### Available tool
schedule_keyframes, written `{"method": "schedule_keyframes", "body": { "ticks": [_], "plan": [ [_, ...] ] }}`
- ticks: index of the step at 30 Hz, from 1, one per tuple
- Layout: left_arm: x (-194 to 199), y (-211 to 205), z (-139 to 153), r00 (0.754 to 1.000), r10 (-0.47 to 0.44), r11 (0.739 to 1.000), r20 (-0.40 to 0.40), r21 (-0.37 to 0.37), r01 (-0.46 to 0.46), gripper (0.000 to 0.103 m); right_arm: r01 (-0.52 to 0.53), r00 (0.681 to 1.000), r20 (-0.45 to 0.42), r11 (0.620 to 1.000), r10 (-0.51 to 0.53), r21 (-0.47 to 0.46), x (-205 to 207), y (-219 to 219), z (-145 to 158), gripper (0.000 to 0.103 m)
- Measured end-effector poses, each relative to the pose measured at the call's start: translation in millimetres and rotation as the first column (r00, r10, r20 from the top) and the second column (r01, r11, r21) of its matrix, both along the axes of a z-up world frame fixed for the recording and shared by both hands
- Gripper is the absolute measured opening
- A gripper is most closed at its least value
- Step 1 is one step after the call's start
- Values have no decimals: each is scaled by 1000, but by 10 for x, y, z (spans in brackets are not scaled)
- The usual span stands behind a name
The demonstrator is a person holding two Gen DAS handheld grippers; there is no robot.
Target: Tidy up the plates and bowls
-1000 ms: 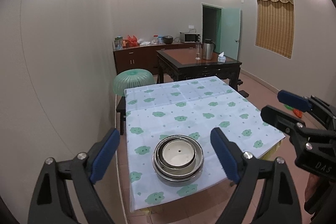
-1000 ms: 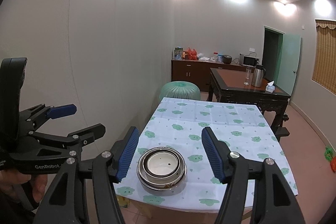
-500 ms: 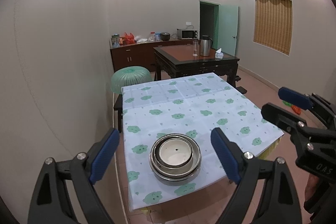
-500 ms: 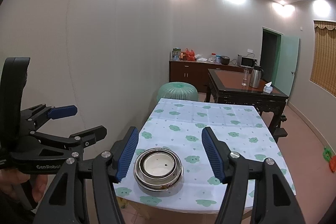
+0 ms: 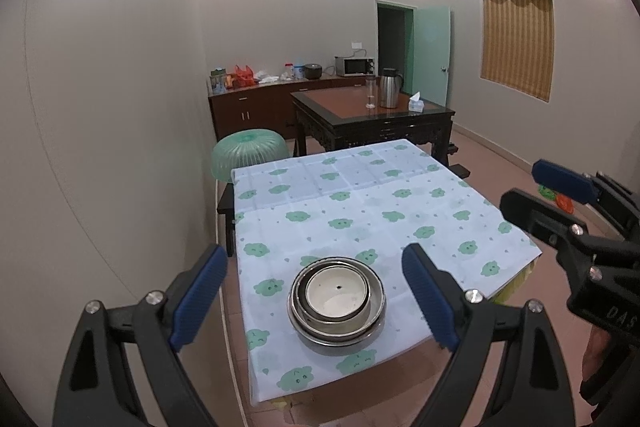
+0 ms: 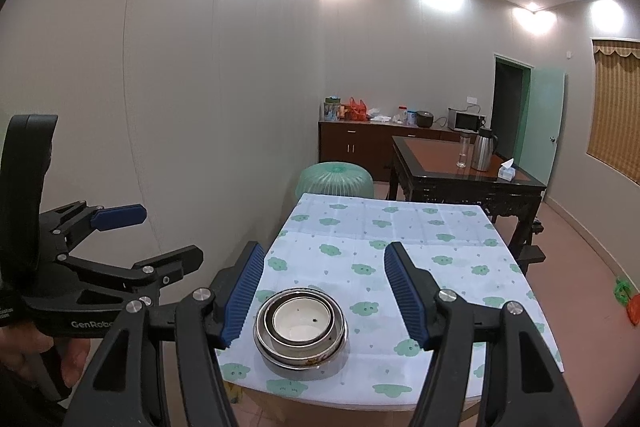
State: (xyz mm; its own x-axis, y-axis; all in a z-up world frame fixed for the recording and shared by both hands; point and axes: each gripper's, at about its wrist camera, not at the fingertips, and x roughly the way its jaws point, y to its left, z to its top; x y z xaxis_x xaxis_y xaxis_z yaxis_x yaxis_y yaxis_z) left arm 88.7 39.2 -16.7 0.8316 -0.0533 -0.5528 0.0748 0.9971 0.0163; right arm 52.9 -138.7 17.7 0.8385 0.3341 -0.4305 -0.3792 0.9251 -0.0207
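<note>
A stack of nested steel bowls point(image 5: 337, 307) with a white bowl point(image 5: 338, 291) inside stands near the front edge of a table with a cloth printed in green point(image 5: 360, 211). It also shows in the right wrist view point(image 6: 301, 329). My left gripper point(image 5: 314, 301) is open and empty, held back from the table with the stack between its fingers in view. My right gripper point(image 6: 322, 293) is open and empty, likewise back from the table. Each gripper shows at the edge of the other's view: the right one point(image 5: 536, 195), the left one point(image 6: 156, 239).
A wall runs close along the table's left side. A green mesh food cover point(image 5: 250, 153) sits behind the table. A dark wooden table point(image 5: 372, 115) with a kettle, glass and tissue box stands farther back, then a sideboard point(image 5: 256, 103) with a microwave.
Both grippers have drifted slightly, so the table and bowl stack sit a little differently in view. The jaws stay open and the bowls have not moved.
</note>
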Motion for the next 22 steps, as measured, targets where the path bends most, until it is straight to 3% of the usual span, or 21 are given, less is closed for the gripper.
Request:
{"method": "schedule_keyframes", "body": {
  "ticks": [2, 5, 11, 22],
  "plan": [
    [14, 21, 3, 1000, 2, 1000, 1, 3, -2, 91, -1, 1000, 5, 1000, 1, -3, -13, 27, 13, 65],
    [13, 63, 32, 1000, 17, 1000, 17, 3, -18, 103, -1, 1000, 13, 1000, 1, -6, -18, 61, 33, 65],
    [14, 128, 75, 999, 20, 1000, 40, -5, -20, 103, 9, 999, 41, 1000, -9, -6, -39, 77, 53, 65],
    [1, 95, 55, 999, 9, 1000, 51, 13, -10, 103, 2, 1000, 13, 1000, -2, -4, 46, 89, 16, 65]
  ]
}}
